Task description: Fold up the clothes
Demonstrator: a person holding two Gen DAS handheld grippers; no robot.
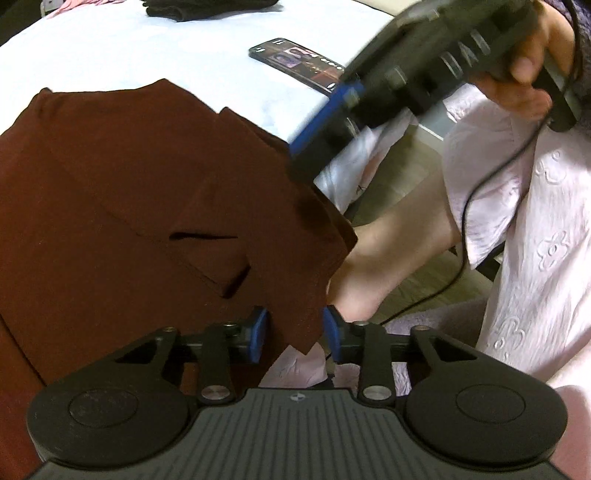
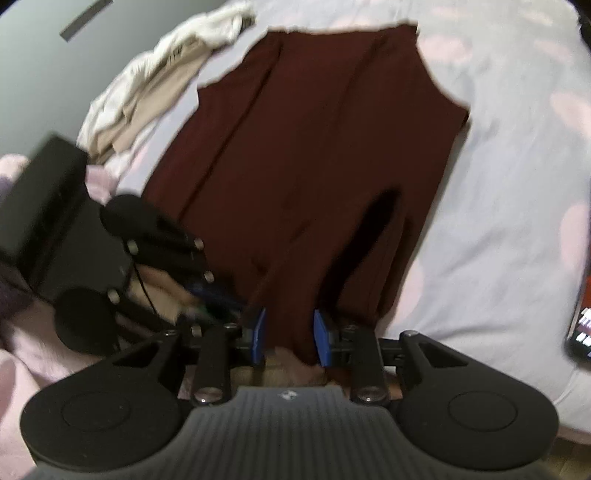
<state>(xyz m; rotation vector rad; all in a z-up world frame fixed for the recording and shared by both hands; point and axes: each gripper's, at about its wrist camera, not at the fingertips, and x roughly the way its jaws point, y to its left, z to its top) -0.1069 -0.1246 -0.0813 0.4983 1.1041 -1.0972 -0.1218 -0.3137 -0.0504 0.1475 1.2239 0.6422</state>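
Left wrist view: I am holding the left gripper (image 1: pixel 295 332) at the near edge of the maroon garment (image 1: pixel 129 192), which is lying spread on the pale sheet (image 1: pixel 147 55). A hanging corner of the garment is sitting between the blue pads (image 1: pixel 258 334), but gaps are showing on both sides, so the jaws are standing released, not pinching. Beyond the garment's right edge, the right gripper (image 1: pixel 314 136) is descending blurred, with a hand (image 1: pixel 528 74) wrapping its grip. A phone (image 1: pixel 299 64) is lying on the sheet past the garment, and a black folded item (image 1: pixel 210 9) is resting farther off.

Right wrist view: I am holding the right gripper (image 2: pixel 290 336) over the garment's (image 2: pixel 314 147) near hem. Cloth is passing between the pads (image 2: pixel 321 338); the picture is blurred, and I cannot tell whether they are pressing it. The left gripper (image 2: pixel 207 295) is showing just left of the hem. A beige pile (image 2: pixel 147 92) is lying beyond the garment's far left corner.
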